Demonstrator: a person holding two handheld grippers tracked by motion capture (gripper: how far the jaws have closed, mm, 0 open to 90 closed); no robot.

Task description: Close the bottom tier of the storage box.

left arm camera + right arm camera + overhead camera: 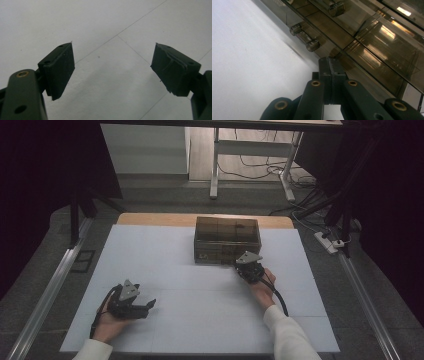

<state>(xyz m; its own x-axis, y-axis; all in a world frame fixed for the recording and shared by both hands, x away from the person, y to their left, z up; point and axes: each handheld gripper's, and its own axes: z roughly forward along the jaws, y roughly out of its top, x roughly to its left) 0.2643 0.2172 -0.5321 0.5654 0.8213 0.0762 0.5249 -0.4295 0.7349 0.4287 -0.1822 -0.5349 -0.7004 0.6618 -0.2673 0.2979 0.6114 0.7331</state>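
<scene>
Right gripper view has the right tongs [329, 65] pressed fully together with nothing between them, their tips at the lower front wall of a smoky translucent drawer box [372, 47]; whether they touch it I cannot tell. A clear bar handle [304, 37] sits just up and left of the tips, and a second handle [336, 8] shows at the top of the frame. In the high view the right tongs [244, 264] lie at the box's [227, 240] lower right corner, just above centre of the frame. The box's long axis runs left to right across the white table [165, 270], its front turned toward the bottom edge. The left tongs [149, 305] rest at lower left, well apart from the box. In the left gripper view the left tongs [113, 70] stand wide apart and empty over bare table [105, 30].
</scene>
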